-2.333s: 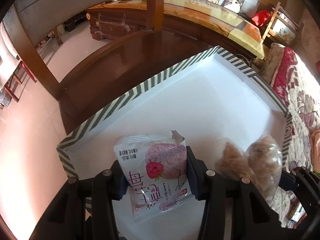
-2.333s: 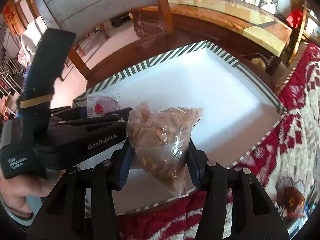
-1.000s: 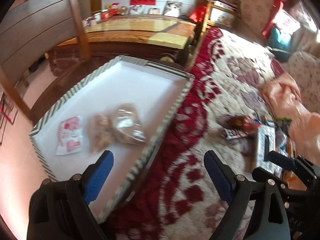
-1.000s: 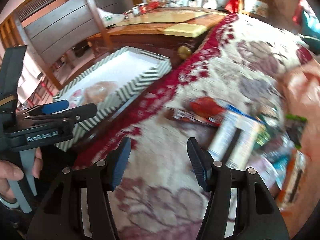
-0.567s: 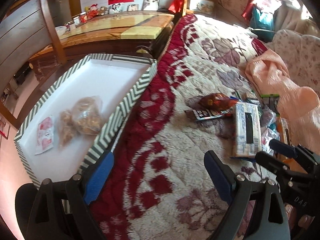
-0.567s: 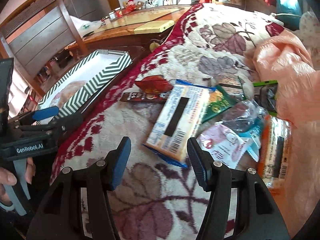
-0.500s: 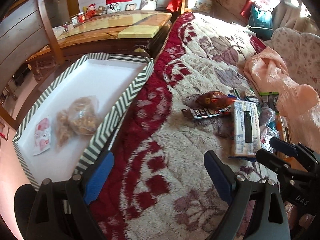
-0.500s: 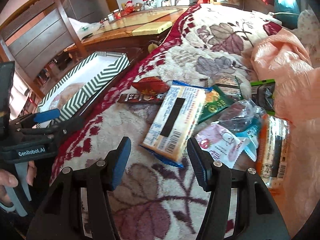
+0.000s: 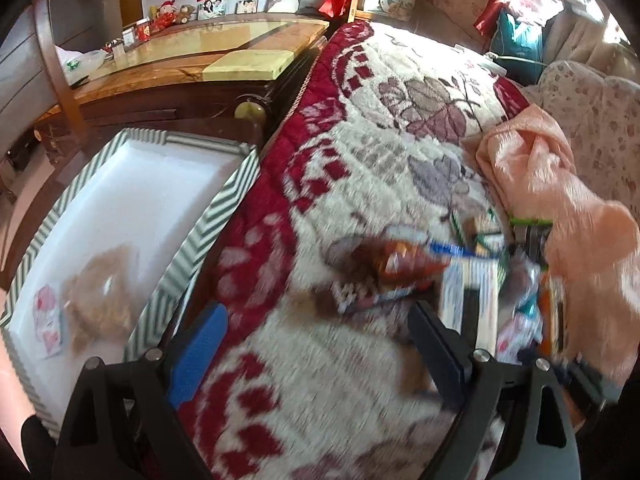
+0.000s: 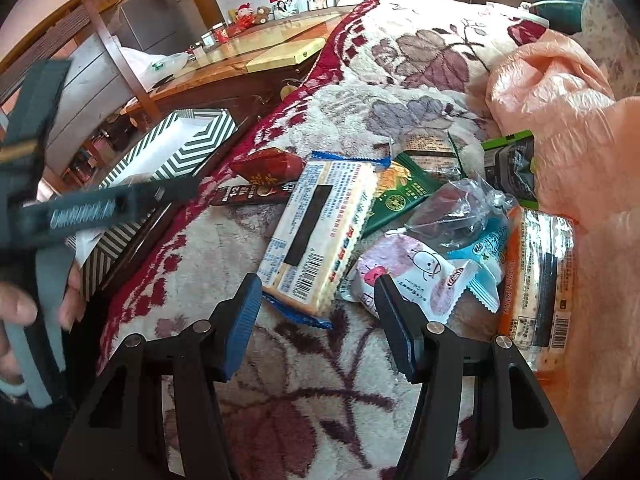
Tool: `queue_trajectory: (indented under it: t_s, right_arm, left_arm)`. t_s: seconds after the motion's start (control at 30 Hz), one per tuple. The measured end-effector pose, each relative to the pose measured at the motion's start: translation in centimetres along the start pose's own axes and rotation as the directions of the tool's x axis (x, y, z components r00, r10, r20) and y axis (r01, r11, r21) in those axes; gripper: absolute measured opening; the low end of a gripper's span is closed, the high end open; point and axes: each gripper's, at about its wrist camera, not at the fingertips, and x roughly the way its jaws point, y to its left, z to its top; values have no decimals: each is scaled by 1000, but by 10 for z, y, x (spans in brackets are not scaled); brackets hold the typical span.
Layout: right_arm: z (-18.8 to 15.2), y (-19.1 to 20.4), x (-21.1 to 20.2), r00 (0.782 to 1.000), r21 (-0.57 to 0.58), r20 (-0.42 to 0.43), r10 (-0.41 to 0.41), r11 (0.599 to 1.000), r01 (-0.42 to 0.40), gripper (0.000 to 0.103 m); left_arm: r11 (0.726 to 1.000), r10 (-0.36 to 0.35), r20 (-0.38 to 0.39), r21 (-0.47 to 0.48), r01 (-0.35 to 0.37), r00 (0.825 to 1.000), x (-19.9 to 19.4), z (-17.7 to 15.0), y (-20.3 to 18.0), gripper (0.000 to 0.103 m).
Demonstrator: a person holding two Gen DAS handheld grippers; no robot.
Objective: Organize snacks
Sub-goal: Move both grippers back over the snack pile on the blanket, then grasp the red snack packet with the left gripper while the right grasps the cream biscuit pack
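A striped-rim white tray (image 9: 224, 208) sits left of the bed and holds a pink strawberry packet (image 9: 48, 320) and a clear bag of brown snacks (image 9: 102, 292). A pile of snacks lies on the floral blanket: a long cracker pack (image 10: 320, 232), a red pouch (image 10: 268, 168), a green packet (image 10: 404, 192), a pink strawberry packet (image 10: 416, 276) and an orange-edged pack (image 10: 540, 280). My right gripper (image 10: 318, 320) is open and empty just before the cracker pack. My left gripper (image 9: 316, 344) is open and empty over the blanket, the pile blurred ahead (image 9: 472, 280).
A peach cloth (image 10: 560, 92) lies right of the pile. A wooden table with a glass top (image 9: 208, 56) stands beyond the tray. The tray (image 10: 168, 152) also shows in the right wrist view, behind the left gripper's body (image 10: 104, 208).
Both grippers let go of their snacks in the tray and swung right over the blanket. In the last half second both have come closer to the snack pile.
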Motion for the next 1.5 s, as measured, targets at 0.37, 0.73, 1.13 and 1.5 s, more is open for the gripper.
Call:
queue_trajectory:
  t_s: [0.37,0.73,1.13,1.5]
  right_arm:
    - [-2,-12,9,999,35,-28,20,999,-19,59]
    - [-3,-15,13,999,48,-36,21,999,-19,59]
    - [13,-7,10,1000,55,1,-8,998,8,58]
    - [37,18,43,994,49,-44,-99,994,101,65]
  left_arm:
    - [999,-49,-151,-17,46,987,62,48,-27,93]
    - [995,-91,-198,24,98,976,72,30,-26,46]
    - [995,-80,-91,43,85,993,34,3,-8,40]
    - [995,-85,-102,39,89,991,24,-27,7,37]
